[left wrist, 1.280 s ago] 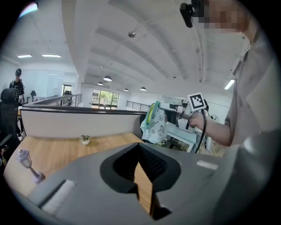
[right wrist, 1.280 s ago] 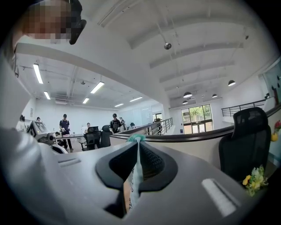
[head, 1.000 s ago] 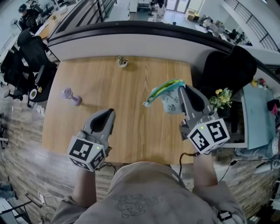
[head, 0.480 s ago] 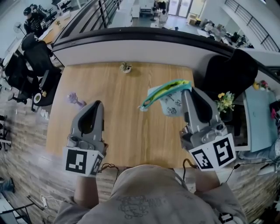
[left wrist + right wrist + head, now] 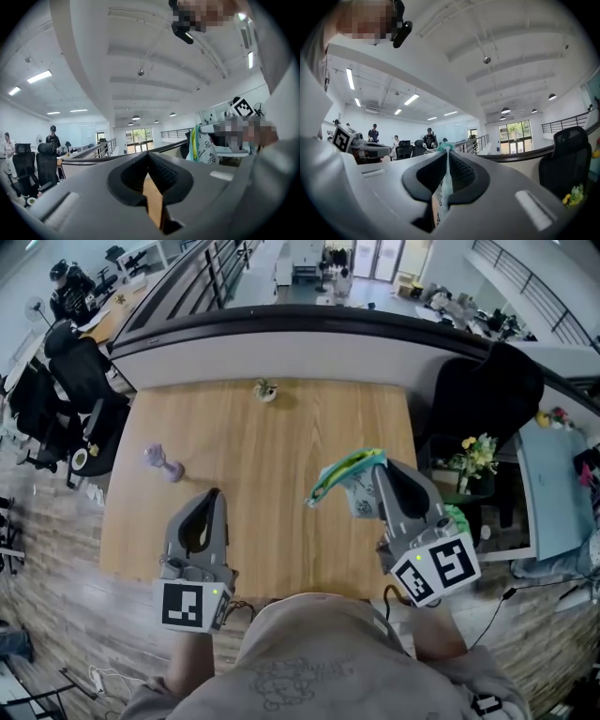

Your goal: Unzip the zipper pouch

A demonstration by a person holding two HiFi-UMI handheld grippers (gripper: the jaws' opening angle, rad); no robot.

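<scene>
Pouch [image 5: 359,491] fabric is pinched between the jaws of the right gripper [image 5: 381,471], which are closed tight on it. In the right gripper view the white printed cloth [image 5: 442,194] runs up through the slit between the jaws, with a green edge poking out past their tips. From the head view the pouch hangs just ahead of these jaws. Its green and yellow band stretches away to their left, above the right part of the wooden worktop [image 5: 272,437]. Whether its zip is open cannot be told.

The left gripper [image 5: 213,495] is well apart to the left. Its jaws are closed together with nothing between them, and only a sliver of worktop shows through the slit in the left gripper view [image 5: 149,157]. There the pouch [image 5: 202,143] appears off to the right of the jaws.

Ahead and left of the left jaws, a small purple dumbbell [image 5: 161,463] lies on the worktop. Farther on, near the far edge, sits a small ornament [image 5: 265,388].
</scene>
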